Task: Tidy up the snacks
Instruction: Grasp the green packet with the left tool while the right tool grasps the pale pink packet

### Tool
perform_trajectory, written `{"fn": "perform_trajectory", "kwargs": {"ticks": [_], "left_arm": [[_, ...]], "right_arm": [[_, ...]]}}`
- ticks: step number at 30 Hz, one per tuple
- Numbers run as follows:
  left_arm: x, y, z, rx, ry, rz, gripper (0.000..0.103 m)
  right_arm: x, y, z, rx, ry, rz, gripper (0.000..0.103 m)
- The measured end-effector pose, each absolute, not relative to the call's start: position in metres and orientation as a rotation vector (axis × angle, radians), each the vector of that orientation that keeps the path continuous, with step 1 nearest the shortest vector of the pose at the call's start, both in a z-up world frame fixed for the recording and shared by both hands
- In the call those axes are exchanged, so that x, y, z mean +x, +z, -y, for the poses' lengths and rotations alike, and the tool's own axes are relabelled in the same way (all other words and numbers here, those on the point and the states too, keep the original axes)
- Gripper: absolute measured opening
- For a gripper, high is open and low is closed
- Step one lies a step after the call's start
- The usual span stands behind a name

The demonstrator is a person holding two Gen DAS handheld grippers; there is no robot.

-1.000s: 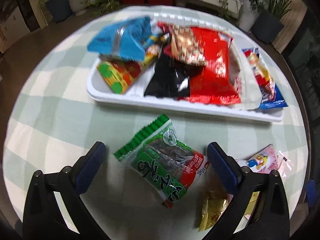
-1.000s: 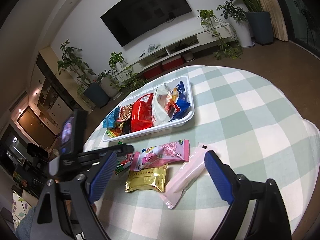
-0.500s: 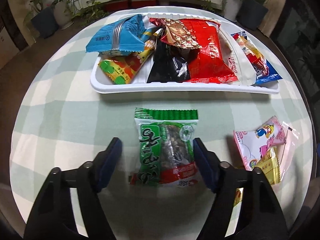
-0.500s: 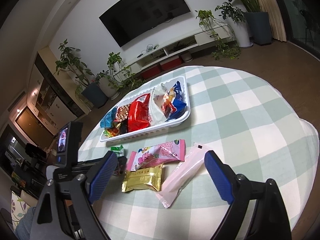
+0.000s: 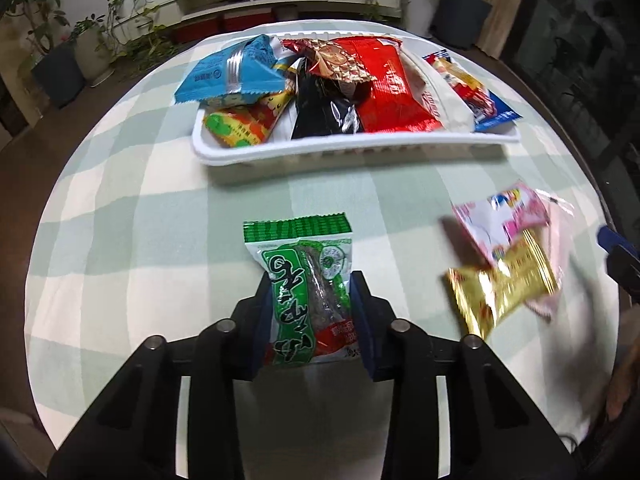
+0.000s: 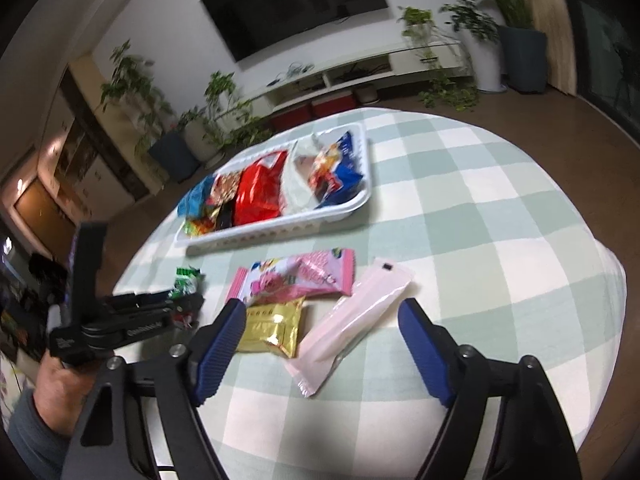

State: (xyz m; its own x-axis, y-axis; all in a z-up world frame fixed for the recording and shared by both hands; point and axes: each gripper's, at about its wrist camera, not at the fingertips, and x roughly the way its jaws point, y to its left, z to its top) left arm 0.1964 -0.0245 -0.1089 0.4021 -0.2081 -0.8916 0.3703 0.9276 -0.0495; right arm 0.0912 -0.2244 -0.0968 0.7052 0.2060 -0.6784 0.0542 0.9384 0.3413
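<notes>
With most snacks already in the tray [image 5: 352,152], the left gripper [image 5: 312,280] is closing on the green packet [image 5: 308,280] in front of the tray, while the right gripper [image 6: 320,320], closing but empty, hovers over three packets still outside the tray.

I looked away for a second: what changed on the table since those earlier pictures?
The left gripper moved in over the green packet and its jaws are closing, pads now against its sides. The right gripper is narrowing slightly, holding nothing. The tray and the other loose packets stayed put.
</notes>
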Motion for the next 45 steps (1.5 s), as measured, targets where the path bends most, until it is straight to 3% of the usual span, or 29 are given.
{"fn": "perform_trajectory", "kwargs": {"ticks": [8,12,15,24,38,45], "left_arm": [[0.156,-0.108,-0.016,0.088,-0.426,-1.077,0.031],[0.140,-0.107,-0.030,0.047,-0.460,-1.065,0.031],[0.145,-0.108,-0.027,0.030,-0.478,-1.061,0.031],[0.142,-0.110,-0.028,0.000,-0.496,-1.049,0.031],[0.141,-0.110,-0.026,0.002,-0.497,-1.049,0.031],[0.142,-0.111,-0.024,0.010,-0.495,-1.051,0.031]], "right_arm": [[0.097,-0.104,0.240,0.345,-0.010,-0.927,0.079],[0.093,-0.105,0.239,0.335,-0.014,-0.957,0.067],[0.096,-0.098,0.215,0.209,0.005,-0.971,0.067],[0.133,-0.128,0.216,0.304,-0.073,-1.105,0.067],[0.148,-0.137,0.198,0.117,-0.135,-1.104,0.065],[0.138,-0.132,0.209,0.073,-0.129,-1.142,0.034]]}}
